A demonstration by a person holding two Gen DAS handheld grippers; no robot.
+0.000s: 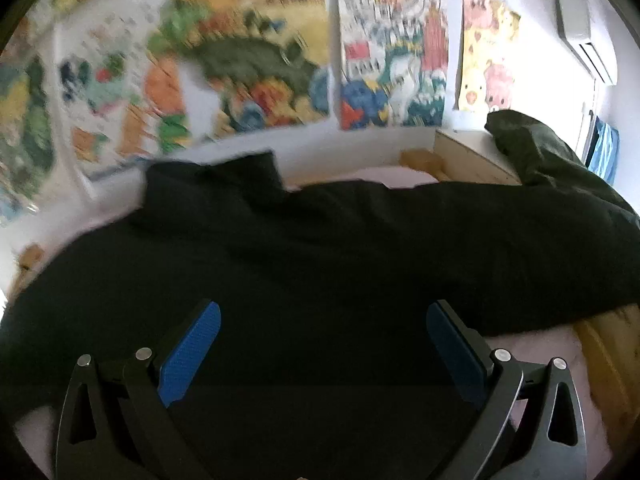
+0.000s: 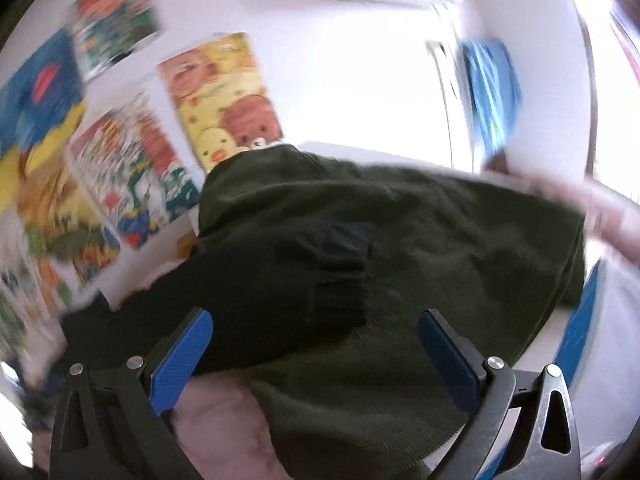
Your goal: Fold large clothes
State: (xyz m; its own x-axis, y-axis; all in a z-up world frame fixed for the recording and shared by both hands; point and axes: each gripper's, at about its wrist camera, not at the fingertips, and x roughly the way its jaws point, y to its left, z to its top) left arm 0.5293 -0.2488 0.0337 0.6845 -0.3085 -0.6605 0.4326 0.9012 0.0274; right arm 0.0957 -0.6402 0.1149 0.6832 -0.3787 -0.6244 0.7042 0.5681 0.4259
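Lying spread across the bed, the black sweater is not yet folded, as I judge; one sleeve reaches onto the dark green garment beside it. Folding seems only at its start. The left gripper and right gripper both hover with jaws apart, grasping nothing.

Home bedroom, likely kid's: cartoon posters on white wall, wall AC unit far right, wooden bed frame, pink bedding.
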